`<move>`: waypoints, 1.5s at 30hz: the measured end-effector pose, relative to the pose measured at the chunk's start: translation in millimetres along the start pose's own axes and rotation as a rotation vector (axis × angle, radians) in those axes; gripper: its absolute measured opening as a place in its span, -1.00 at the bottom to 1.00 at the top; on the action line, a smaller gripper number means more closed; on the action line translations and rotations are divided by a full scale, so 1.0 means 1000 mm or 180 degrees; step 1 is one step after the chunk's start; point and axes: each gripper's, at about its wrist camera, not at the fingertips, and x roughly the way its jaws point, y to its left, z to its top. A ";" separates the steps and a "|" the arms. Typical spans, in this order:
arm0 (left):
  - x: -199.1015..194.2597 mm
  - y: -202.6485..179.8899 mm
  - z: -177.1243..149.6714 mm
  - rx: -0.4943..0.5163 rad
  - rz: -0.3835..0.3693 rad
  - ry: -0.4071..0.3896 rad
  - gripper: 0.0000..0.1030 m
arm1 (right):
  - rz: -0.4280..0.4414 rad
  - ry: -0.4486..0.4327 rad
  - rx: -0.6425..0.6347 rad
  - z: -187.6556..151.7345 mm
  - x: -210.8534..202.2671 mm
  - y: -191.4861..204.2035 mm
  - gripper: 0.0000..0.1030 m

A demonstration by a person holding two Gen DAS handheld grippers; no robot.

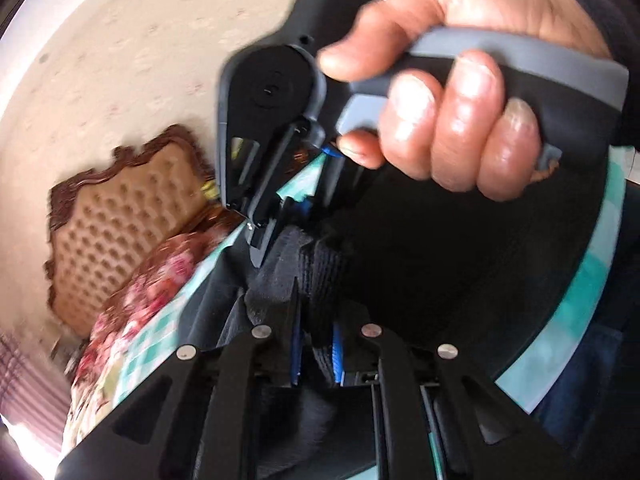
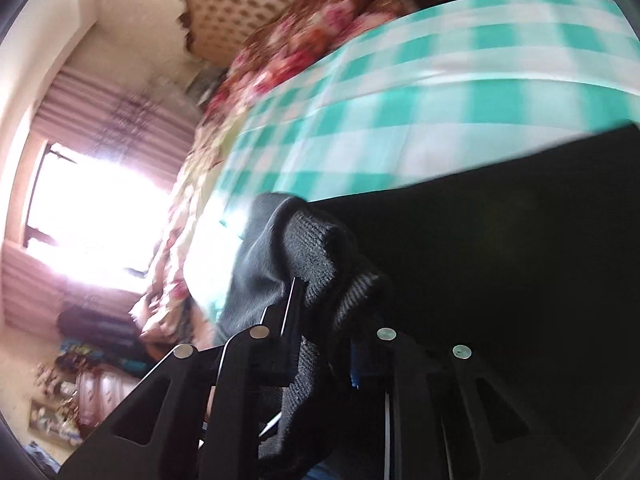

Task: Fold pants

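Observation:
The black pants (image 1: 440, 280) lie on a bed, dark and thick with a ribbed knit edge (image 2: 316, 240). My left gripper (image 1: 316, 300) is shut, with a bunch of the black fabric pinched between its blue-padded fingers. In the left wrist view a hand (image 1: 460, 120) squeezes the handle of my right gripper (image 1: 264, 236), whose tips bite the pants' edge just beyond mine. Seen from its own camera, my right gripper (image 2: 324, 300) is shut on the ribbed edge, which is lifted and folded over. The rest of the pants (image 2: 500, 240) spreads dark to the right.
Under the pants is a green and white checked sheet (image 2: 400, 92). A floral blanket (image 2: 304, 24) lies at the bed's head, before a tufted headboard (image 1: 120, 208). A bright window (image 2: 92, 208) with pink curtains and floor clutter sit to the left.

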 end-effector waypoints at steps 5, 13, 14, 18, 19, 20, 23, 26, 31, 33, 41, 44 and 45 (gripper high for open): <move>0.019 -0.034 0.001 0.0187 -0.0220 0.0077 -0.77 | -0.0081 -0.0018 0.0217 -0.015 0.002 -0.039 -0.65; 0.010 -0.041 0.011 0.0178 -0.0111 -0.0037 -0.76 | -0.0168 -0.0168 -0.0009 -0.014 -0.017 -0.024 -0.69; 0.009 -0.044 0.012 0.0186 -0.0110 -0.0047 -0.76 | -0.0196 -0.0184 -0.0019 -0.014 -0.019 -0.024 -0.69; 0.014 -0.053 0.010 0.0246 -0.0213 -0.0008 -0.70 | -0.0309 -0.0164 0.0042 -0.016 -0.010 -0.034 -0.69; 0.018 -0.051 0.009 0.0271 -0.0271 0.0014 -0.54 | -0.0360 -0.0156 0.0050 -0.017 -0.006 -0.038 -0.69; 0.021 -0.051 0.008 0.0316 -0.0320 0.0016 -0.44 | -0.0393 -0.0156 0.0060 -0.019 -0.003 -0.042 -0.68; 0.013 -0.043 0.009 0.0149 -0.0501 -0.0005 -0.14 | -0.0590 -0.0207 -0.0054 -0.021 -0.005 -0.038 -0.64; 0.000 -0.021 0.007 -0.0127 -0.0721 -0.0002 -0.09 | -0.0753 -0.0249 -0.0203 -0.024 -0.007 -0.028 -0.57; -0.051 0.060 -0.019 -0.0995 -0.0809 -0.0101 -0.13 | -0.0974 -0.0536 -0.0335 -0.030 -0.033 -0.014 -0.36; -0.060 0.103 -0.040 -0.1507 -0.0642 -0.0005 -0.46 | -0.1110 -0.0698 -0.0467 -0.032 -0.045 0.001 -0.33; 0.003 0.160 -0.119 -0.2583 -0.0829 0.1077 -0.89 | -0.1150 -0.0892 -0.1253 -0.063 -0.033 0.087 0.45; 0.002 0.155 -0.117 -0.2536 -0.0782 0.1033 -0.91 | -0.1232 -0.0837 -0.1394 -0.070 -0.013 0.094 0.55; 0.003 0.157 -0.118 -0.2530 -0.0798 0.1040 -0.91 | -0.1256 -0.0820 -0.1396 -0.070 -0.006 0.094 0.55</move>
